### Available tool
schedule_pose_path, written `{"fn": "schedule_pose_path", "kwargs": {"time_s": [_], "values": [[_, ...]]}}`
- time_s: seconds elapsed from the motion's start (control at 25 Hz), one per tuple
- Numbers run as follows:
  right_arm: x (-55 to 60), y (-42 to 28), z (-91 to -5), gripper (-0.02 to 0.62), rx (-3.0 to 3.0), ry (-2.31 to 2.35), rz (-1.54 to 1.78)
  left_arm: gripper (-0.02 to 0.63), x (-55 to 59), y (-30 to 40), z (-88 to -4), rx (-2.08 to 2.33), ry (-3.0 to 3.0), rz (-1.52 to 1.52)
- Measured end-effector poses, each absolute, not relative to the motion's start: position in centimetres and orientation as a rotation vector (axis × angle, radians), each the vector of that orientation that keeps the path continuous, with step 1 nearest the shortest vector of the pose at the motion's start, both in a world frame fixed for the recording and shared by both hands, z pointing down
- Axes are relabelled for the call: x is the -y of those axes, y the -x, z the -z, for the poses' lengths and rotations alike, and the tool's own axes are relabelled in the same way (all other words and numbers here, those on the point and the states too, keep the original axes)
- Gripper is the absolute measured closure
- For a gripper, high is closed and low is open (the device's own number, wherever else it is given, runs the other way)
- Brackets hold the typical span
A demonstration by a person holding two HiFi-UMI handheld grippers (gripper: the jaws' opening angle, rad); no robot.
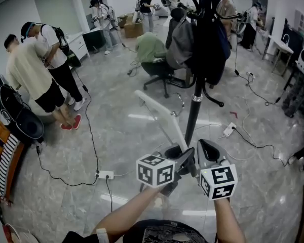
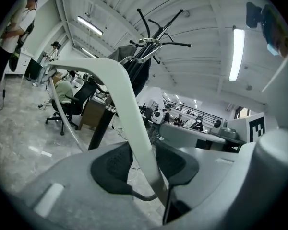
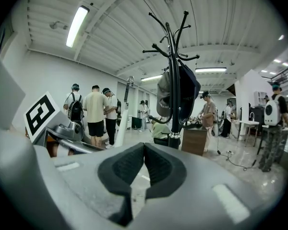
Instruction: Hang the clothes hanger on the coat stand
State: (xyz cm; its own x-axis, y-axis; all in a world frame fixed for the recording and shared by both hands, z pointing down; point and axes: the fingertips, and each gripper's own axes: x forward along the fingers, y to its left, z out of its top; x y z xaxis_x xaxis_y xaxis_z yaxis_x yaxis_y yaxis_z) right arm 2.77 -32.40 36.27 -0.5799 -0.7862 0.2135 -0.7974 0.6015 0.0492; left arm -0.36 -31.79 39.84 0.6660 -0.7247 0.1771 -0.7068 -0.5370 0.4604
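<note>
Left hand-held gripper [image 2: 151,164]: gripping the white clothes hanger [image 1: 159,113] by one arm.
Right hand-held gripper [image 3: 144,163]: pinching closed on nothing.
Position: hanger hovering near the coat stand [image 1: 194,103], below its prongs [image 2: 175,44].
Technique: probably needing a lift toward a bare prong, clear of the hung garments [image 1: 213,39].

Item count: one coat stand [image 1: 194,105]; one clothes hanger [image 1: 161,114]; two grippers, left gripper [image 1: 186,158] and right gripper [image 1: 206,152]; one office chair [image 1: 159,71]; two power strips, near-left strip [image 1: 105,174] and right strip [image 1: 229,130].
</note>
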Motion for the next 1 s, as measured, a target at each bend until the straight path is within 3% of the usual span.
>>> {"fn": "schedule_pose_path", "kwargs": {"time_s": [1.0], "values": [[42.8, 1.3, -38.2, 0.594, 2.508, -1.464, -0.082, 0.453, 41.7, 3.2, -43.8, 0.803, -2.432, -0.030]]}}
